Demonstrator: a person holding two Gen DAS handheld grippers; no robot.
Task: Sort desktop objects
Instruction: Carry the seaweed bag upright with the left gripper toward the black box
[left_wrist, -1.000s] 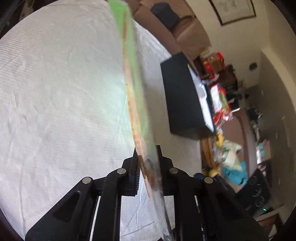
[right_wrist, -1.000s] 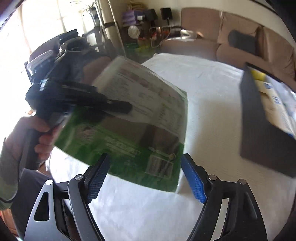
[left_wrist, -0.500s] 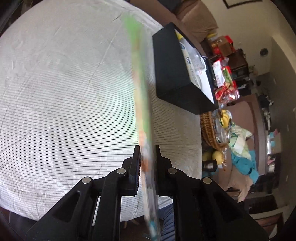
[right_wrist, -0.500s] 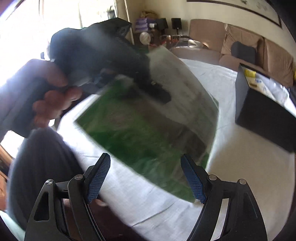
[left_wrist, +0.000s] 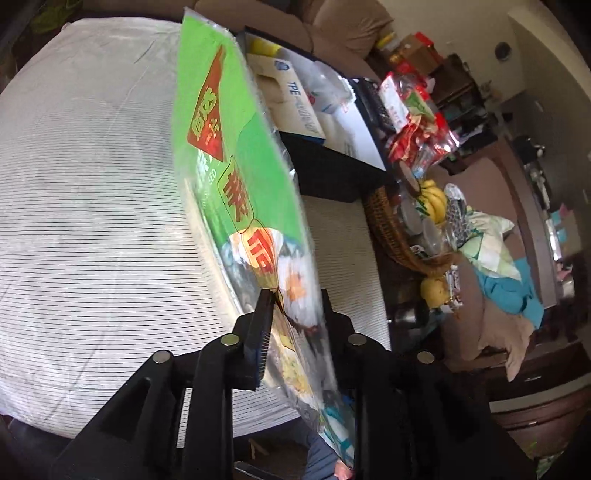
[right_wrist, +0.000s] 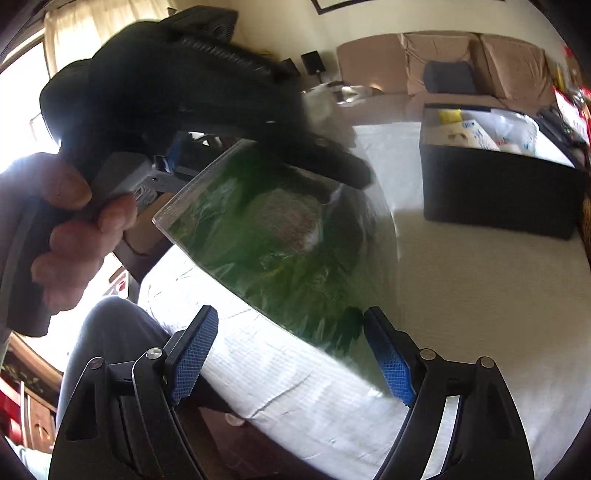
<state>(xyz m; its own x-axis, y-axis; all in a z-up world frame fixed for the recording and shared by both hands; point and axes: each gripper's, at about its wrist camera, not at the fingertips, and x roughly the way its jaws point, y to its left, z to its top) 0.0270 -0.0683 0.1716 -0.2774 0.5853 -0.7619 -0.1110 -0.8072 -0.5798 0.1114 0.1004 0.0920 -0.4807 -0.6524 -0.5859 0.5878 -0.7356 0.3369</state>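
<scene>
Green snack packet (left_wrist: 236, 173) hanging over the white table (left_wrist: 92, 206), slipping between the opening left gripper (left_wrist: 295, 321); aiming it squarely above the black box (right_wrist: 498, 192), right gripper (right_wrist: 291, 354) gaping empty.

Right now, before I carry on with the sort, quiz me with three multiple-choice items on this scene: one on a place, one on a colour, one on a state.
1. Where is the black storage box?
A. On the white-covered table
B. On the sofa
C. On the floor

2. What is the main colour of the flat food packet?
A. Blue
B. Green
C. Yellow

3. What is the right gripper doing?
A. Clamped on the packet
B. Shut and empty
C. Open, gripping nothing

Answers:
1. A, the box stands on the table's cloth, with the sofa behind it.
2. B, its printed face is bright green with red panels.
3. C, its blue pads stand wide apart; the packet sits between the opening jaws of the left gripper.
</scene>
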